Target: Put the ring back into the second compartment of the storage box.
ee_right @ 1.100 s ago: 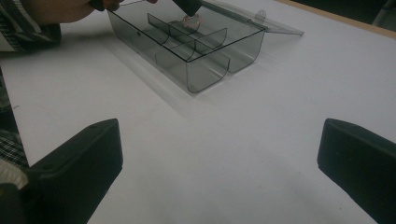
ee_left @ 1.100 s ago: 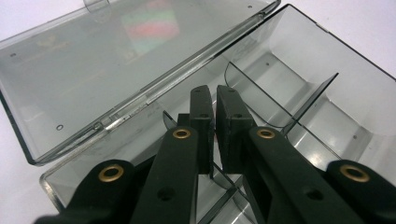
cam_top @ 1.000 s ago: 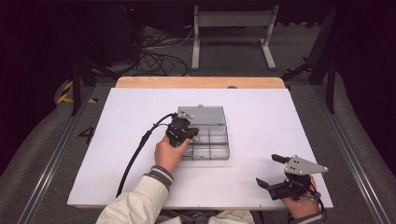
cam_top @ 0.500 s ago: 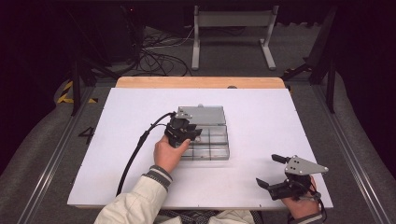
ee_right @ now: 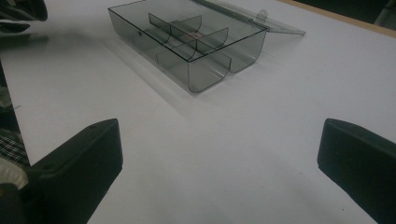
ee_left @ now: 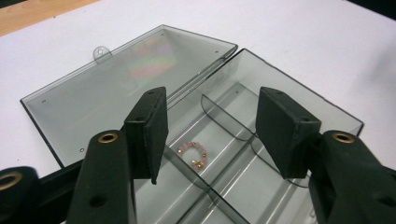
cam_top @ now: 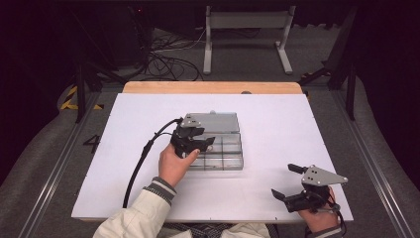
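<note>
The left tool (cam_top: 202, 144) is held over the near left part of a clear box (cam_top: 228, 153) on the white tabletop (cam_top: 277, 124). Its jaws have just been opening and now stand apart with nothing gripped between them. Seen between and below the jaws in the left gripper view, a small bead ring (ee_left: 193, 153) lies in a compartment of the box, free of both pads. The lid (ee_left: 121, 88) is folded back flat on the tabletop beyond the left tool, to the left of its jaws in that view. Well to the right, near the tabletop's front edge, the right tool (cam_top: 288, 182) is held with jaws wide apart and empty. The box lies well ahead of it.
</note>
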`<state>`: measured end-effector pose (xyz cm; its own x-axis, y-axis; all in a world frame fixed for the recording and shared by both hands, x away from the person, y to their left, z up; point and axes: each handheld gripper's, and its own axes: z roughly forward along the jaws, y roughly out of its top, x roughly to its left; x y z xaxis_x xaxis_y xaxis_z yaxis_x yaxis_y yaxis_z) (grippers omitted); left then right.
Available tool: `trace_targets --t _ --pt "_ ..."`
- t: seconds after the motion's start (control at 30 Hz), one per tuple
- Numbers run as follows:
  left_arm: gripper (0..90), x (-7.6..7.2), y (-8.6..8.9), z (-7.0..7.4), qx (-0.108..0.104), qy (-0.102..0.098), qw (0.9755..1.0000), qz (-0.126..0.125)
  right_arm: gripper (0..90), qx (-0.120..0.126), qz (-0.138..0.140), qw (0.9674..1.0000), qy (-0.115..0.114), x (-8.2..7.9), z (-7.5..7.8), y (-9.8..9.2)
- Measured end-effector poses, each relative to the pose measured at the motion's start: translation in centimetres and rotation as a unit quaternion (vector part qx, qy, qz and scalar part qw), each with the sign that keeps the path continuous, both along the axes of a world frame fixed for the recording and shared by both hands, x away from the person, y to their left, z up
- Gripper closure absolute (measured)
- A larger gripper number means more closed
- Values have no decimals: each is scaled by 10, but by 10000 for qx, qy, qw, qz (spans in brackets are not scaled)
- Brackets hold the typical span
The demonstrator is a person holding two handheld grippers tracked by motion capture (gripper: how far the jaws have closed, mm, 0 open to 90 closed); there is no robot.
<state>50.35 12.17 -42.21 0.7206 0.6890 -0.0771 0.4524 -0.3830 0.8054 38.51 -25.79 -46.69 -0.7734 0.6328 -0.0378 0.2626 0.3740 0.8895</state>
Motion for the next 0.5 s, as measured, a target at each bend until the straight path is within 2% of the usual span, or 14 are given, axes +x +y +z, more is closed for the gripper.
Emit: trace_targets --t 0.2,0.5 --pt "426 -4 3 6 -88 -15 10000 -21 8 15 -6 10000 -12 0 0 0" --pt "405 -13 6 14 -15 -187 9998 -55 8 15 -6 10000 -9 0 0 0"
